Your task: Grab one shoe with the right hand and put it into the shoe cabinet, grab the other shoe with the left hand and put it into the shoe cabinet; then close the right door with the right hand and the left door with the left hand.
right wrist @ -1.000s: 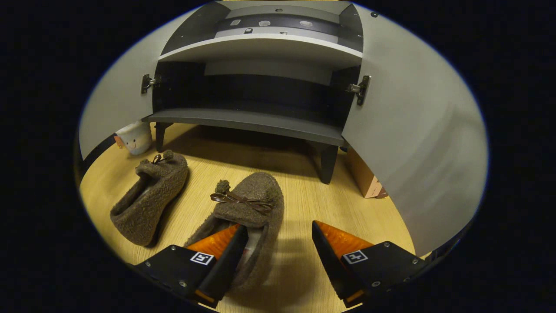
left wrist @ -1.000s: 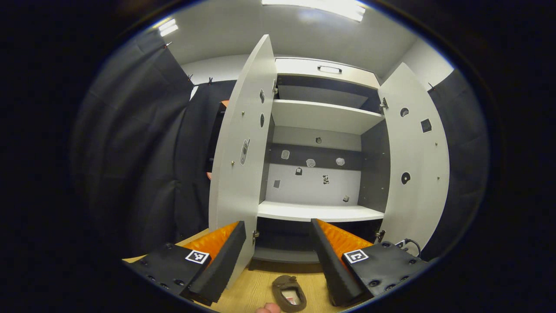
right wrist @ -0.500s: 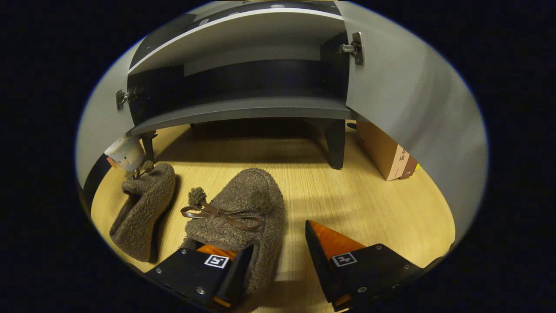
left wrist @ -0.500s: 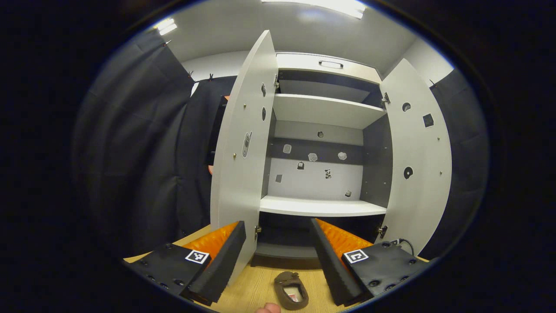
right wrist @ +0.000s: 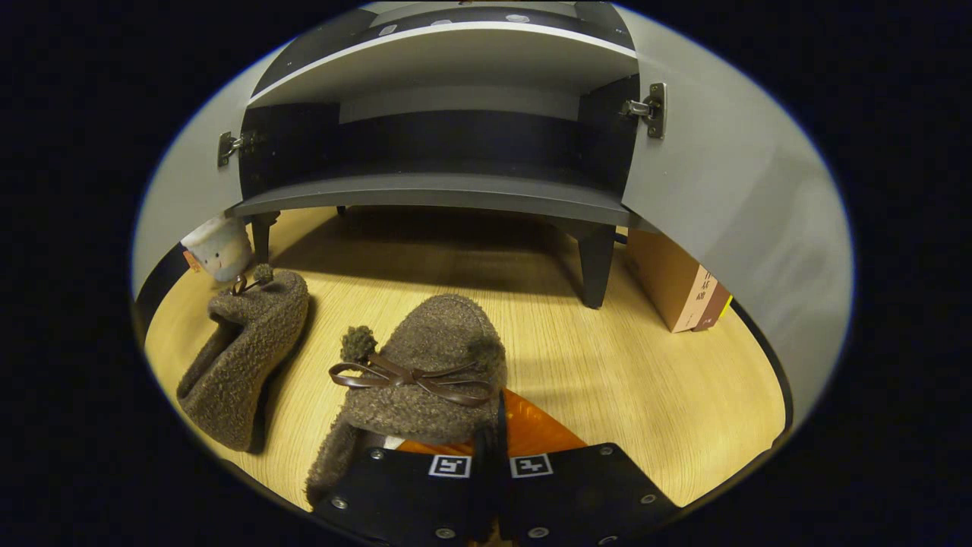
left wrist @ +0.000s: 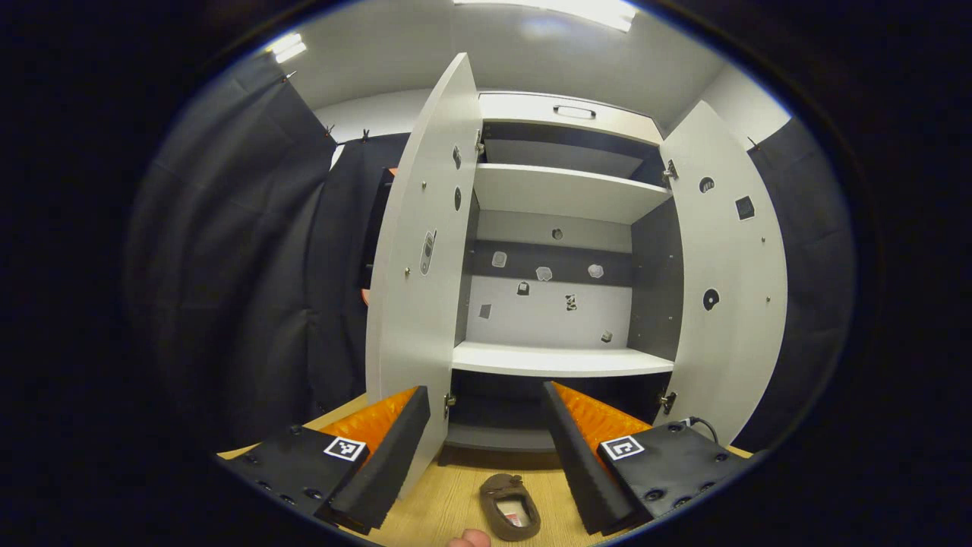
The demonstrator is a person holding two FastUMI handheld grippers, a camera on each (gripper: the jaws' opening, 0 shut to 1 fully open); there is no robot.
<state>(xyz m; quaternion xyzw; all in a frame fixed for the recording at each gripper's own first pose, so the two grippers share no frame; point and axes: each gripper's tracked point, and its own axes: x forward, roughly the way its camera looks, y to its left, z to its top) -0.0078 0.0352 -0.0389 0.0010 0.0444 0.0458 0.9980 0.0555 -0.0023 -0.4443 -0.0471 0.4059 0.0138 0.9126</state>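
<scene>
Two brown fuzzy shoes lie on the wooden floor before the open shoe cabinet (right wrist: 433, 190). In the right gripper view, my right gripper (right wrist: 497, 410) is shut on the right side wall of the nearer shoe (right wrist: 425, 365), which has a brown bow. The other shoe (right wrist: 243, 349) lies to its left, apart from it. In the left gripper view, my left gripper (left wrist: 486, 399) is open and holds nothing, well above the floor and facing the cabinet's white shelf (left wrist: 562, 361). One brown shoe (left wrist: 510, 507) shows far below between its fingers.
Both cabinet doors stand open: left door (left wrist: 421, 304), right door (left wrist: 733, 281). A cardboard box (right wrist: 676, 281) sits under the right door (right wrist: 729, 205). A small white figure (right wrist: 220, 247) stands by the cabinet's left leg. A fingertip (left wrist: 467, 539) shows at the bottom edge.
My right gripper has gone from open astride the shoe's side to shut on it. The left gripper has barely shifted and stays open.
</scene>
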